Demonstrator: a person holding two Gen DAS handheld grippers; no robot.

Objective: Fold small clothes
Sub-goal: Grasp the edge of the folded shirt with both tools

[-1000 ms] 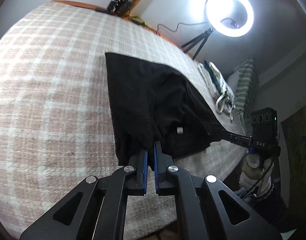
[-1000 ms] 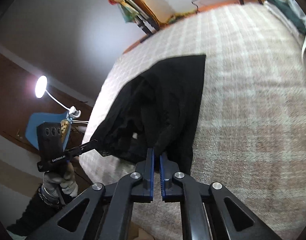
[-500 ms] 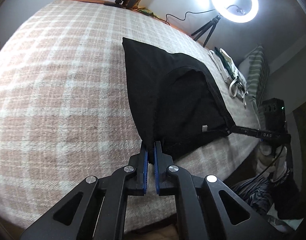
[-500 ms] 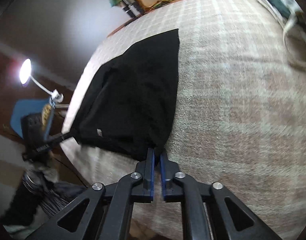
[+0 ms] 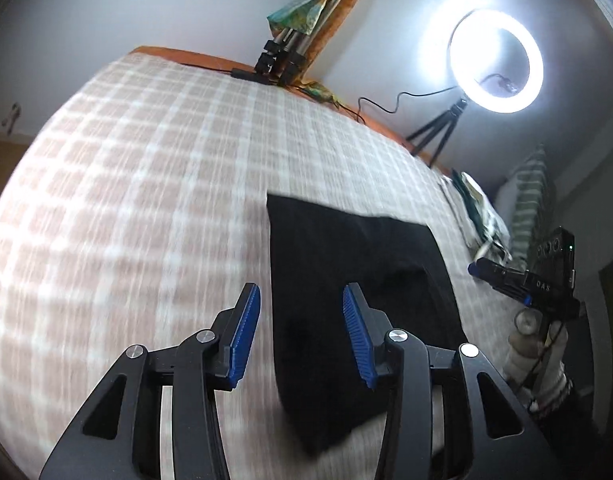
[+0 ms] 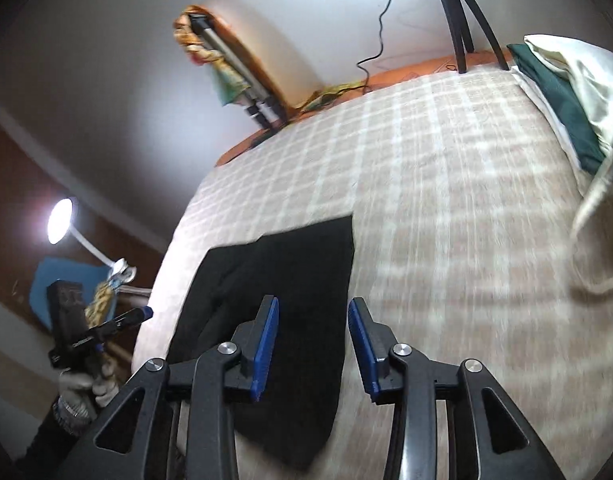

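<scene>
A black garment [image 5: 346, 280] lies flat on the checked bedspread [image 5: 146, 200], folded into a long strip. My left gripper [image 5: 302, 336] is open and empty above the garment's near left edge. In the right wrist view the same garment [image 6: 290, 280] lies on the bedspread [image 6: 446, 200], and my right gripper [image 6: 312, 344] is open and empty above its near right edge. Each gripper shows in the other's view, the right one [image 5: 522, 280] and the left one [image 6: 90, 336], both beyond the bed's near edge.
A lit ring light [image 5: 494, 60] on a tripod stands behind the bed. A pile of green and white cloth with a bag [image 6: 566, 92] lies at the bed's right side. A folded tripod [image 5: 282, 56] leans at the headboard. A desk lamp [image 6: 60, 220] glows at left.
Both grippers have let go of the black garment and opened. They have pulled back and tilted up, and the garment now lies flat on the bed.
</scene>
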